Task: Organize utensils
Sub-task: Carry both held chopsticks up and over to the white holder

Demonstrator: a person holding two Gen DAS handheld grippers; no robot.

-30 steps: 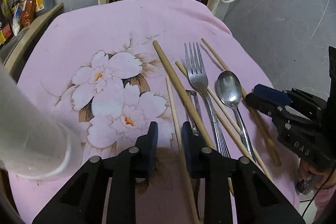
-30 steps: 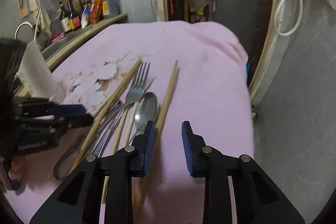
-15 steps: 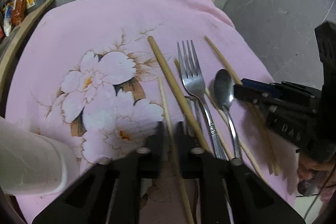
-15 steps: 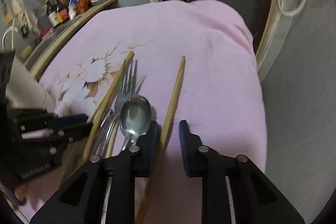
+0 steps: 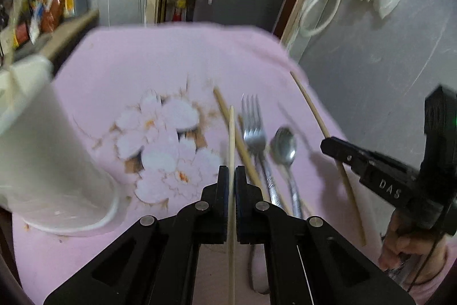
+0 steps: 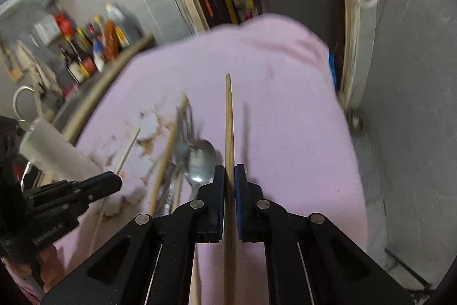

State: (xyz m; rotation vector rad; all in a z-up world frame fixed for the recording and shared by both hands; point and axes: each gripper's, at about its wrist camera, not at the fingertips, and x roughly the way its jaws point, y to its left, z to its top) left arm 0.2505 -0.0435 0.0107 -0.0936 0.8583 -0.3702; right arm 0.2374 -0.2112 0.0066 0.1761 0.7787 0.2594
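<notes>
We hold one chopstick in each gripper. The left gripper (image 5: pixel 231 179) has its jaws clamped on a pale thin chopstick (image 5: pixel 231 139), which runs straight forward between the pads and juts out past them, lifted off the pink cloth (image 5: pixel 171 62) that covers the table. The right gripper (image 6: pixel 230 179) is clamped the same way on a darker chopstick (image 6: pixel 228 119), its tip pointing away from us above the cloth, with its shadow falling just to the right. We grip each stick partway along its length, so a long end stands free, probably to let it be lowered tip-first into something.

The rest of the utensils lie together on the cloth: a fork (image 5: pixel 252 127) and a spoon (image 5: pixel 283 146) side by side, and a thick chopstick (image 5: pixel 237 139) slanting just left of the fork. At the left of the table stands a tall white cup (image 5: pixel 42 150), near the left gripper and apart from the pile. We judge it the likely holder for the sticks, so the next move would be carrying both over its rim, which the pictures show only blurred. Swinging the long free ends against the cup could tip it.
</notes>
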